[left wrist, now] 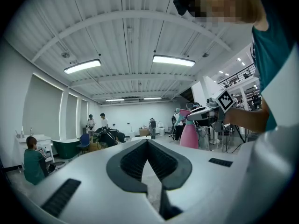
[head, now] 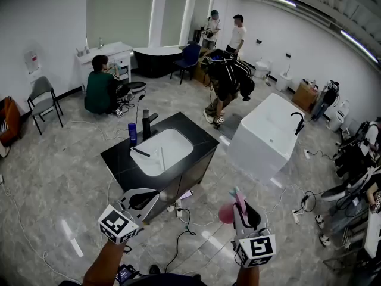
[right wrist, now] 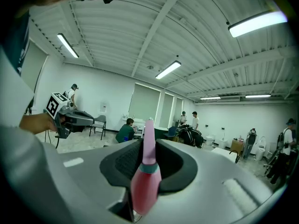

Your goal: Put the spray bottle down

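While the right tongs clench the pink bottle between them, the left tongs — empty — sit pressed together.

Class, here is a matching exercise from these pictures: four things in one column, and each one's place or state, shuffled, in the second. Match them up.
Column 1
1. pink plastic spray bottle
2. left gripper
3. small blue bottle
4. grey chair

Column 2
A. jaws together, nothing between them
B. stands on the black sink counter beside the tap
C. stands at the room's left side, unoccupied
D. clamped between the jaws of the right gripper

Pairs: 1-D, 2-A, 3-B, 4-C
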